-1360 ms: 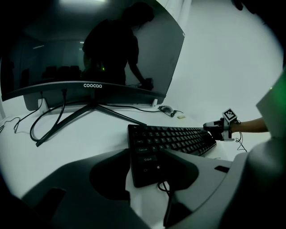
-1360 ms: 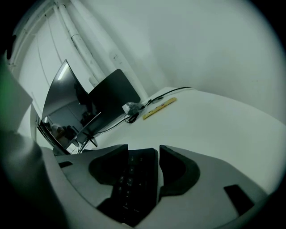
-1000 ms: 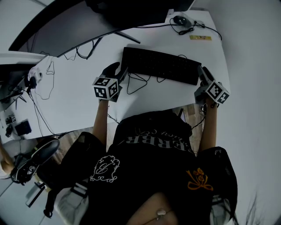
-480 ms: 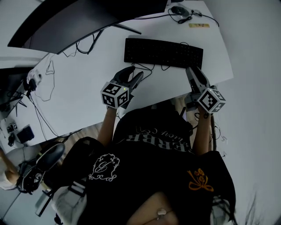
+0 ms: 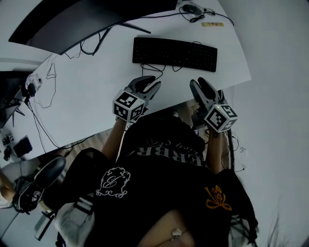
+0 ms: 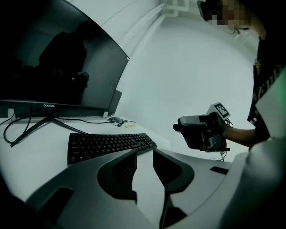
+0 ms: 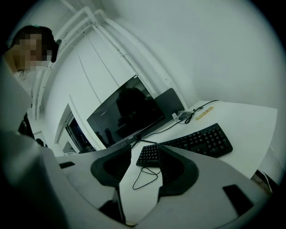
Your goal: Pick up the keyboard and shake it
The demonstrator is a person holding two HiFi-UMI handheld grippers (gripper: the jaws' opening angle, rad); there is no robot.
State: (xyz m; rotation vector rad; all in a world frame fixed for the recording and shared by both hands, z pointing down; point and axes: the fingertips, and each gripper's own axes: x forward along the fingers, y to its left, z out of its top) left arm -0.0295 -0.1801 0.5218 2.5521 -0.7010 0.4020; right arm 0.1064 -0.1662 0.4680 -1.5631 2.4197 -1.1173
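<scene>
The black keyboard (image 5: 175, 53) lies flat on the white desk (image 5: 96, 91), with a monitor behind it. It also shows in the left gripper view (image 6: 107, 145) and the right gripper view (image 7: 192, 143). My left gripper (image 5: 150, 83) hovers over the desk's near edge, well short of the keyboard. Its jaws have just been closing and stand apart with nothing between them (image 6: 144, 151). My right gripper (image 5: 198, 83) is held at the near edge on the right, also clear of the keyboard. Its jaws have narrowed a little and are empty (image 7: 145, 147).
A wide dark monitor (image 5: 87, 19) stands at the back of the desk. A mouse (image 5: 188, 8) and a yellow strip (image 5: 211, 24) lie at the far right corner. The keyboard's cable (image 5: 154, 70) loops on the desk in front of it. More cables trail at the left.
Both grippers have drawn back from the keyboard's two ends toward the person and risen. The keyboard stays on the desk. The left jaws stand narrower than before.
</scene>
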